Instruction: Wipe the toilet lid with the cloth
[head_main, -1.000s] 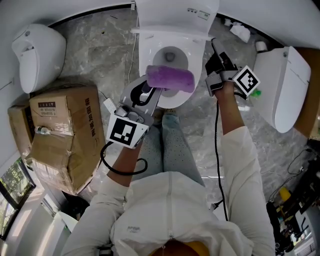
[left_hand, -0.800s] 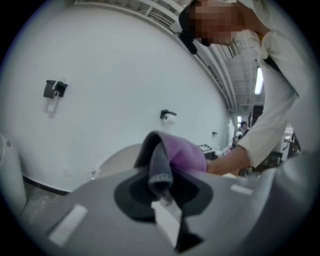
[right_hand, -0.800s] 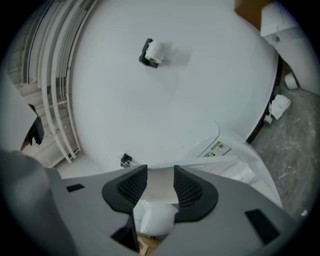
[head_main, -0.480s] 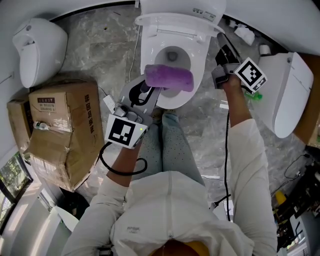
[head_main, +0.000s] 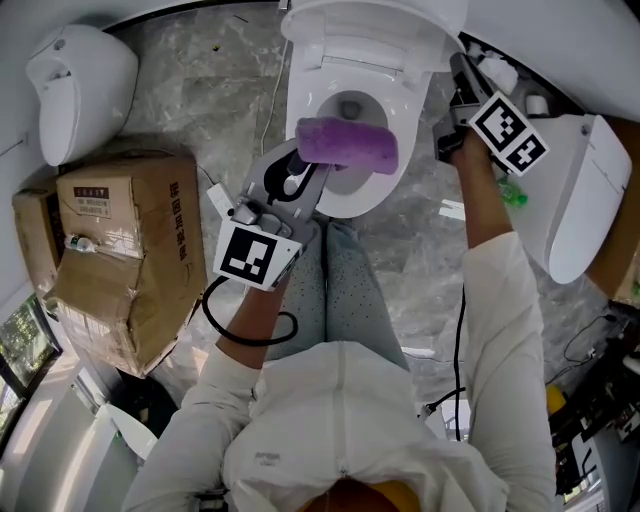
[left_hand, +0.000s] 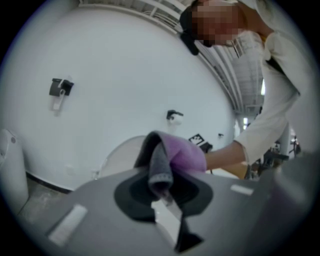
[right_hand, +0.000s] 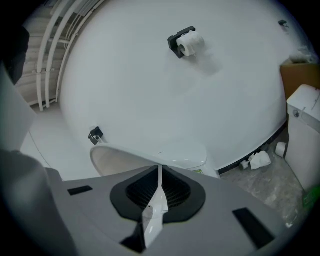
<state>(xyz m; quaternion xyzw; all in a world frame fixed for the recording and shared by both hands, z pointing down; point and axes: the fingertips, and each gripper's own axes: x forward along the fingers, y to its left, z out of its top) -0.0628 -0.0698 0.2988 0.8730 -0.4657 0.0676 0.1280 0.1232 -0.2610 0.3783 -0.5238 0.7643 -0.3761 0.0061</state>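
The white toilet (head_main: 350, 195) stands at the top middle of the head view with its bowl uncovered and its lid (head_main: 375, 22) raised at the back. My left gripper (head_main: 318, 165) hangs over the bowl's front, shut on a folded purple cloth (head_main: 345, 145); in the left gripper view the cloth (left_hand: 182, 155) bulges out of the left gripper (left_hand: 161, 187). My right gripper (head_main: 460, 78) is at the lid's right edge. Its jaws have just been closing. In the right gripper view the lid's thin rim (right_hand: 125, 160) runs into the right gripper (right_hand: 160, 172), which is shut on it.
Battered cardboard boxes (head_main: 120, 250) stand on the floor at the left, with a white fixture (head_main: 80, 80) behind them. Another white toilet (head_main: 575, 190) is close on the right. A paper roll (right_hand: 189, 42) hangs on the wall; crumpled paper (right_hand: 260, 160) lies at its foot.
The right gripper has moved up and to the right to the lid's right edge, rolled over, and its jaws have come together. The left gripper and cloth have hardly moved.
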